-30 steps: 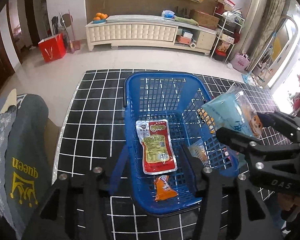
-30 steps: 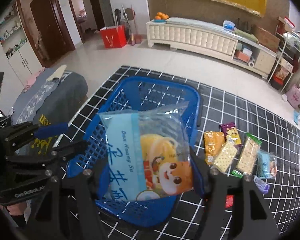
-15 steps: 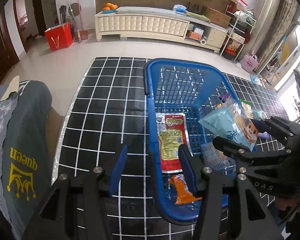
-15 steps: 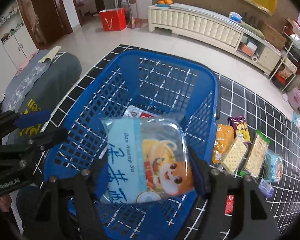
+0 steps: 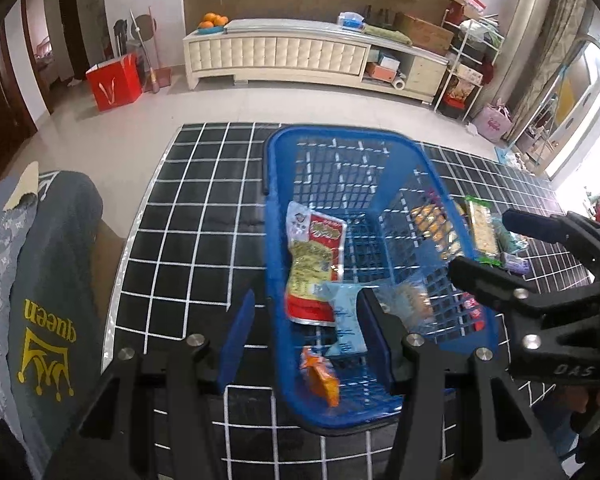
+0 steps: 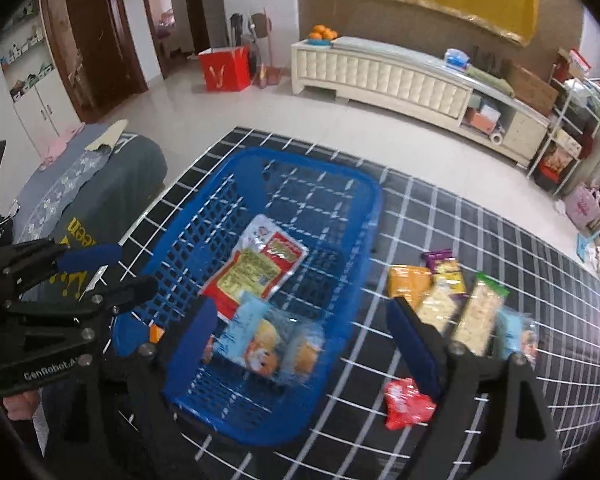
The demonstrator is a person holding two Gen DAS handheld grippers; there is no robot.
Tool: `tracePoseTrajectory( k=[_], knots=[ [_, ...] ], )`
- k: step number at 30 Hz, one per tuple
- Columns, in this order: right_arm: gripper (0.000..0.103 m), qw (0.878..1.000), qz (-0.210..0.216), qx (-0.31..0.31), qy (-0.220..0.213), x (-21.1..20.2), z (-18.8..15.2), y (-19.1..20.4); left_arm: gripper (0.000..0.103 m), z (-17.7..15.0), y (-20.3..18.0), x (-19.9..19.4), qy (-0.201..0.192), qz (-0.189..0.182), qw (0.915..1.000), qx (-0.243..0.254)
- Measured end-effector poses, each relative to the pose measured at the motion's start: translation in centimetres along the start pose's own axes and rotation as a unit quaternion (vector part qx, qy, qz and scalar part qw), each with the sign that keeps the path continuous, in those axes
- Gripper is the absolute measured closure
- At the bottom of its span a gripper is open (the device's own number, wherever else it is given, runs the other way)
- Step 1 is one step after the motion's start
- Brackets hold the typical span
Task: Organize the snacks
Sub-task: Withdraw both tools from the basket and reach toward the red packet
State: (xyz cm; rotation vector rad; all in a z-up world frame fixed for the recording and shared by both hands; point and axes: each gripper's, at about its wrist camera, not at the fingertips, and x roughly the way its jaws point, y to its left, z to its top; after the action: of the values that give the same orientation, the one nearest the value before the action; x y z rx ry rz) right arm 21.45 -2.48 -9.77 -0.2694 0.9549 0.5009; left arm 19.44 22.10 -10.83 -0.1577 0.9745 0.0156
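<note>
Clear checked mat (image 5: 196, 240) beside basket rim (image 5: 266, 200)

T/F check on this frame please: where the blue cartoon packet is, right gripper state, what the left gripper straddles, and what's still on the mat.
1. The light blue cartoon snack packet lies inside the blue basket. True.
2. The right gripper is clamped on that packet. False: its jaws have just been opening and stand wide, with nothing between the pads.
3. The left gripper straddles the basket's left wall. True.
4. No snacks remain on the black grid mat. False: several packets, including a red packet, lie right of the basket.
</note>
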Motion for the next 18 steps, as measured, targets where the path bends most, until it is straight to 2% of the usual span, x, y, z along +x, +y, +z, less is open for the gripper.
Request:
tracePoseTrajectory(
  k=[10,16,18],
  knots=[
    [0.012,0.998,-0.032,0.038,-0.026,-6.4,-2.9,-5.9,0.052,0.5,-6.1,-2.6,-0.018,-0.020,0.9992,0.030],
    [0.011,0.996,-0.050,0.073,-0.035,-9.1,-5.4,-10.0,0.052,0.4,-11.9,-3.6,-0.021,-0.037,0.9969,0.066],
    [0.011,0.994,-0.055,0.082,-0.035,-9.7,-6.3,-11.2,0.041,0.2,-13.8,-3.7,-0.022,-0.043,0.9958,0.078]
  ],
)
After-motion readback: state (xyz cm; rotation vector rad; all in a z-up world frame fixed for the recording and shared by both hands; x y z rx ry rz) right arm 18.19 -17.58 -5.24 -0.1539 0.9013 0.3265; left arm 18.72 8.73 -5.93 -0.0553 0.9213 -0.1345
